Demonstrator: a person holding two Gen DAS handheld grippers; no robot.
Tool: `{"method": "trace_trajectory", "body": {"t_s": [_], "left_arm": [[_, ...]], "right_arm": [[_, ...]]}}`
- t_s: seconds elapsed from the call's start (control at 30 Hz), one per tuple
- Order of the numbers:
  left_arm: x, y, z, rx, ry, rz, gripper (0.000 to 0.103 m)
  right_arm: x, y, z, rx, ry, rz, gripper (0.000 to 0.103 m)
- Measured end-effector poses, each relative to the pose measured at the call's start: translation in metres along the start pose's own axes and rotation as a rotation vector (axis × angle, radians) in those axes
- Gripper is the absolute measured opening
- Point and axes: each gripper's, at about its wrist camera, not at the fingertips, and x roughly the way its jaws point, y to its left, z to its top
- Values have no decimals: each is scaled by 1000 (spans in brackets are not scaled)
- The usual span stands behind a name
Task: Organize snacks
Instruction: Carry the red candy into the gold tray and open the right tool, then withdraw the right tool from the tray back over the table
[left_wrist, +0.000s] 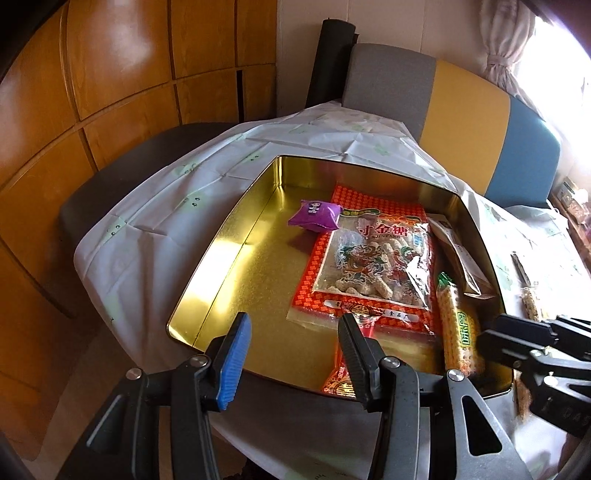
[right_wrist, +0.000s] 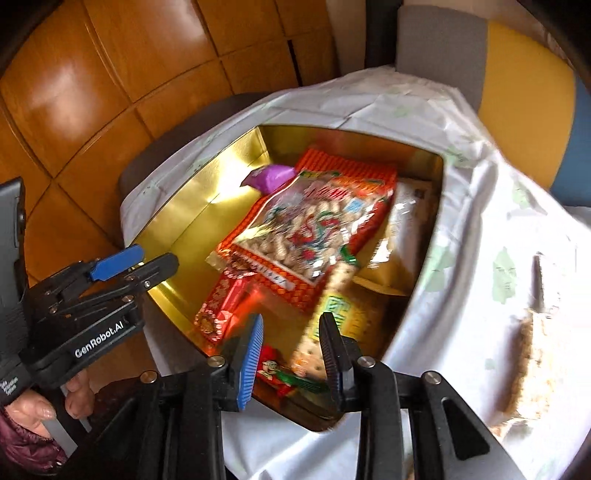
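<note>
A gold tin (left_wrist: 221, 273) (right_wrist: 177, 236) sits on the white cloth. It holds a large red bag of puffed candy (left_wrist: 369, 258) (right_wrist: 314, 221), a purple packet (left_wrist: 314, 218) (right_wrist: 269, 177), a long yellow packet (left_wrist: 458, 325) (right_wrist: 332, 314), a beige bag (left_wrist: 458, 251) (right_wrist: 406, 221) and a red packet (right_wrist: 221, 306). My left gripper (left_wrist: 295, 350) (right_wrist: 147, 264) hangs open and empty over the tin's near left rim. My right gripper (right_wrist: 291, 358) (left_wrist: 517, 336) hovers over the near right corner, its pads apart. The yellow packet and a small red-green packet (right_wrist: 280, 369) lie below the gap, untouched.
A crumbly snack bar (right_wrist: 532, 362) (left_wrist: 530, 299) and a dark slim object (right_wrist: 539, 280) lie on the cloth (right_wrist: 461, 221) right of the tin. A grey, yellow and blue chair back (left_wrist: 461, 129) stands behind the table. Wooden cabinets (left_wrist: 110, 92) fill the left. A hand (right_wrist: 40, 410) holds the left gripper.
</note>
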Motion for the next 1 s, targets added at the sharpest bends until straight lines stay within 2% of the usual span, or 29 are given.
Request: {"method": "trace_trajectory", "body": {"t_s": [0.13, 0.47, 0.73, 1.0], "left_arm": [[-4, -7, -1, 24, -4, -5, 50], [-10, -25, -4, 83, -11, -24, 50], [-16, -41, -7, 131, -11, -43, 50], [-26, -69, -12, 228, -15, -119, 50]], "right_arm": [[-17, -10, -7, -2, -35, -62, 32], [-50, -54, -33, 36, -59, -173, 32], [-77, -108, -60, 107, -49, -283, 32], [-113, -177, -87, 183, -20, -442, 33]]}}
